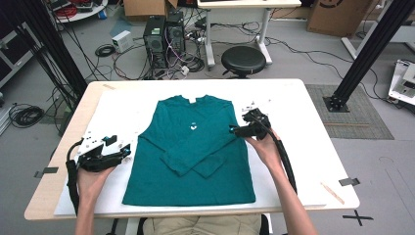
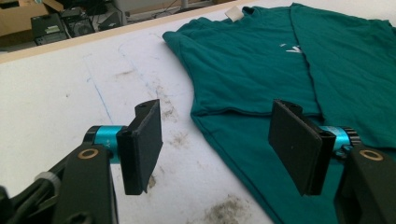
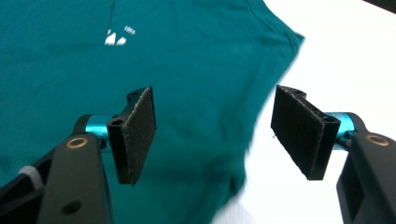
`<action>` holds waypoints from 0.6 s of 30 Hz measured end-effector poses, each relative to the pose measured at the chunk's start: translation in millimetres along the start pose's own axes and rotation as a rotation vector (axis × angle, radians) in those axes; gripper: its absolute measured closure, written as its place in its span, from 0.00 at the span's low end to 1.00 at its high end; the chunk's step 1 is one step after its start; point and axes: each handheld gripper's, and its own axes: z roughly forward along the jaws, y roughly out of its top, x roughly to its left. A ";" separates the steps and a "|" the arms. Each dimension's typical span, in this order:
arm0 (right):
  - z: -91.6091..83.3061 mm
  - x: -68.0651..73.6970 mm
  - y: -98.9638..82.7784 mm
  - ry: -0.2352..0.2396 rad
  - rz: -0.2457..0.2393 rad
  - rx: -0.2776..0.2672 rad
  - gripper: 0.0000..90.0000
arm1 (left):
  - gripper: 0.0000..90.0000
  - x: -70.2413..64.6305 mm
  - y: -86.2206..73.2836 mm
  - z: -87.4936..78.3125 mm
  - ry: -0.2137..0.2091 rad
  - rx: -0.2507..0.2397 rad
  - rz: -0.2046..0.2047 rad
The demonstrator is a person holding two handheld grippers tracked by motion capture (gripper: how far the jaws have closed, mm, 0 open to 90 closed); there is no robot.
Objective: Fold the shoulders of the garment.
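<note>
Cables, two computer towers and a black stool crowd the grey floor behind the white table. On the table lies a teal long-sleeved shirt, spread flat near the middle with its collar toward the far edge and both sleeves folded in across the front. The left hand-held gripper is low over the table just beside the shirt's left edge; in the left gripper view its jaws stand wide apart with nothing between them, one over the bare, smudged table and the other at the shirt's hem side. The right hand-held gripper is at the shirt's right shoulder edge. In the right gripper view its jaws are wide apart and empty, above the cloth and the table beside it.
</note>
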 end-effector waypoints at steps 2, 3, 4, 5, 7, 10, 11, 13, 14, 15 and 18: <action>-11.2 0.5 -15.2 0.001 0.008 -0.027 0.34 | 0.37 -0.2 2.5 1.0 -0.003 0.008 0.007; -13.3 0.2 -19.7 0.002 0.009 -0.029 0.34 | 0.37 -0.7 3.3 1.8 -0.002 0.007 0.003; -15.1 0.8 -25.5 0.000 0.021 -0.023 0.33 | 0.36 -0.9 4.2 1.8 -0.004 0.015 0.004; -16.0 0.3 -31.9 -0.001 0.022 -0.020 0.33 | 0.36 -1.3 4.4 2.2 -0.003 0.015 0.000; -16.8 0.3 -40.5 -0.009 0.040 -0.029 0.33 | 0.35 -1.6 4.7 2.4 0.005 0.029 0.001; -17.0 0.5 -48.2 -0.024 0.052 -0.032 0.33 | 0.35 -1.5 4.3 2.7 0.014 0.040 -0.005; -17.2 1.4 -50.1 -0.029 0.054 -0.030 0.33 | 0.34 -1.1 4.2 2.9 0.015 0.039 -0.005; -17.1 3.0 -52.5 -0.031 0.048 -0.030 0.33 | 0.34 -1.2 4.1 2.9 0.017 0.038 -0.009; -17.3 4.3 -53.4 -0.036 0.043 -0.031 0.33 | 0.34 -1.1 4.2 2.9 0.017 0.039 -0.007; -17.7 5.1 -53.7 -0.038 0.044 -0.031 0.33 | 0.34 -1.3 4.2 3.1 0.017 0.036 -0.007; -19.0 6.8 -53.3 -0.044 0.044 -0.041 0.33 | 0.34 -1.5 4.0 3.4 0.016 0.041 -0.005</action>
